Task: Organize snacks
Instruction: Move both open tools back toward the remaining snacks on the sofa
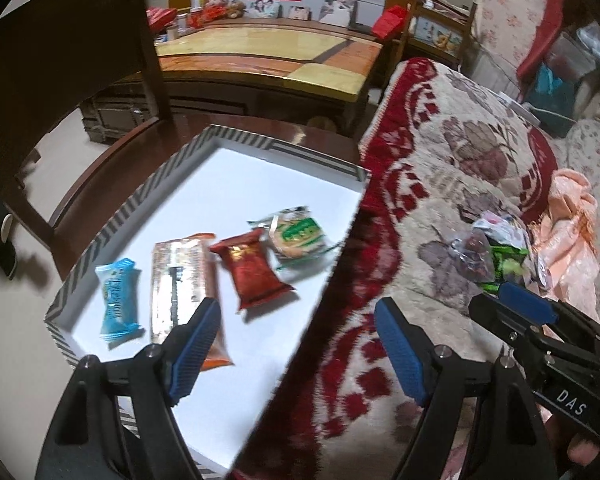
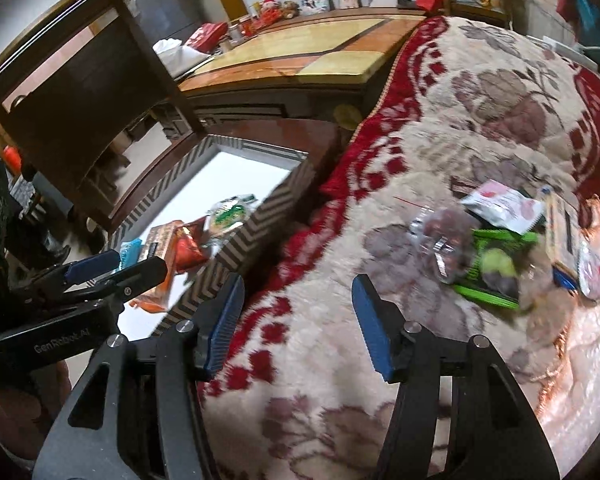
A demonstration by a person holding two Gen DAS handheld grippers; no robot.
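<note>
- Four snack packets lie in a row on the white floor of a shallow box with a grey-and-white striped rim point(image 1: 112, 220): a light blue wrapped bar point(image 1: 118, 300), a long clear-and-orange packet point(image 1: 182, 280), a dark red foil packet point(image 1: 256, 272) and a green-and-white wrapped cake point(image 1: 298, 236).
- A loose heap of more snacks sits on a cream bed blanket with red and brown flower patterns point(image 2: 440, 112), well apart from the box: a clear bag of dark red pieces point(image 2: 440, 240), a bright green packet point(image 2: 496, 272) and a white-and-pink pouch point(image 2: 504, 204).
- The left tool point(image 1: 296, 344) hangs over the box's near edge, blue pads apart, nothing between them.
- The right tool point(image 2: 298, 316) hangs over the blanket, short of the heap, jaws apart and empty.
- The box rests on a dark brown wooden chair seat point(image 1: 140, 148) beside the bed.
- Behind stands a long orange-and-yellow glossy counter point(image 1: 268, 56).
</note>
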